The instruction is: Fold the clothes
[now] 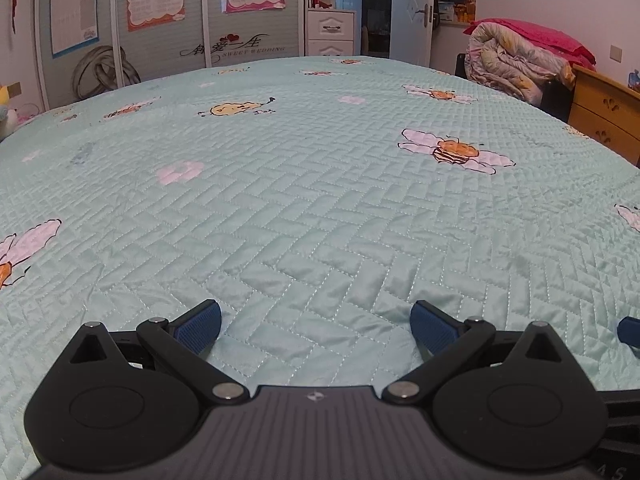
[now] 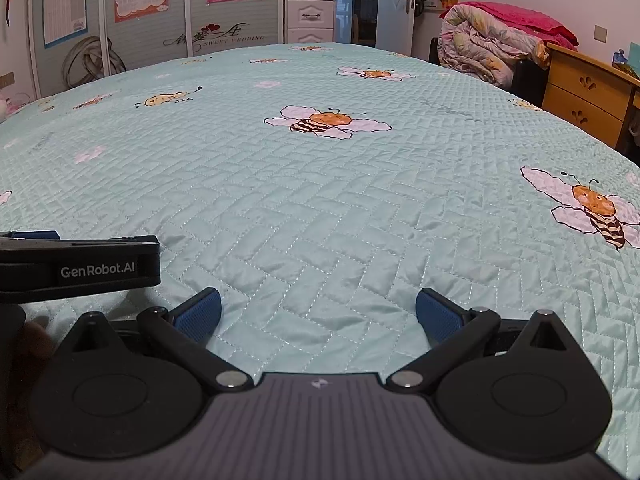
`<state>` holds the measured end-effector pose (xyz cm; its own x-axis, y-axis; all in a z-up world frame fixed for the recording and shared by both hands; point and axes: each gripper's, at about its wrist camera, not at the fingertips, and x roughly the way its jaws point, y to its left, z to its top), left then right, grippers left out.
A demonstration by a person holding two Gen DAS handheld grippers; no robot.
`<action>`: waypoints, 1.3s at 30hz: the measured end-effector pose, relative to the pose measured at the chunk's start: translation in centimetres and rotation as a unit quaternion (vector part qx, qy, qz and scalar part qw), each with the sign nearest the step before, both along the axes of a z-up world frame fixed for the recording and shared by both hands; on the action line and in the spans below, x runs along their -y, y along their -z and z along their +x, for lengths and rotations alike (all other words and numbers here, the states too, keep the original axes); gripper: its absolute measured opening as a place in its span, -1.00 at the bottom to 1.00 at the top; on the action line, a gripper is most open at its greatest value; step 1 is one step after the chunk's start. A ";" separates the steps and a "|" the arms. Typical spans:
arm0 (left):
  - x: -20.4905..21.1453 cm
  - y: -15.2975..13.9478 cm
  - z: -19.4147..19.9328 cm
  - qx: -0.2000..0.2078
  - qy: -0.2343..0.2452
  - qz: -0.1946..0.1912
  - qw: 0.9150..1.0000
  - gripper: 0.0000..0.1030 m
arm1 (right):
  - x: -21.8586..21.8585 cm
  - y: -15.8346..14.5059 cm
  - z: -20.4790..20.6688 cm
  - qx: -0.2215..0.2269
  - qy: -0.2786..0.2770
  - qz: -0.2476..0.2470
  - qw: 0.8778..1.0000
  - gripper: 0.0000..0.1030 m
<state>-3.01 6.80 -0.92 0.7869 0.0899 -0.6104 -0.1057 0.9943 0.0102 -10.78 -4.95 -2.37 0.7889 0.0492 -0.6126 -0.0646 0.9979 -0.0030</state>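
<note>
A: Mint-green quilted bedspread [image 1: 320,208], herringbone stitch, printed with bees and pale flowers; it covers the bed across both of my wrist views.

B: Left gripper?

A: Left gripper [image 1: 316,326], black frame, blue ribbed pads. I read the fingers [image 1: 200,326] as spread wide with only bedspread between them; nothing is held. It sits low over the near edge of the bed.

B: Right gripper?

A: Right gripper [image 2: 318,314], same build. Its fingers [image 2: 436,316] stand at full spread and grip nothing. In the right wrist view the left gripper's side bar, lettered GenRobot.AI, shows at 9 o'clock, just beside the right one.

B: The clothes?

A: I see no garment in either view, so I cannot tell where it lies. The nearest fabric item is a rolled quilt [image 2: 480,48] under a red blanket [image 2: 524,18], at 1 o'clock, past the far corner of the bed.

B: Surroundings?

A: Wooden drawer unit [image 2: 580,96] at 2 o'clock. White door [image 2: 394,4], ajar, at 12 o'clock. White drawers [image 2: 310,20] beside it. Grey wardrobe [image 2: 160,36] with posters, 11 o'clock. Coiled hose [image 2: 90,60] at its foot, 10 o'clock.
</note>
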 end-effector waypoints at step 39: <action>0.1 0.1 0.0 0.001 0.000 0.007 1.000 1.00 | -0.2 0.0 -0.2 -0.001 0.000 -0.001 1.000 0.99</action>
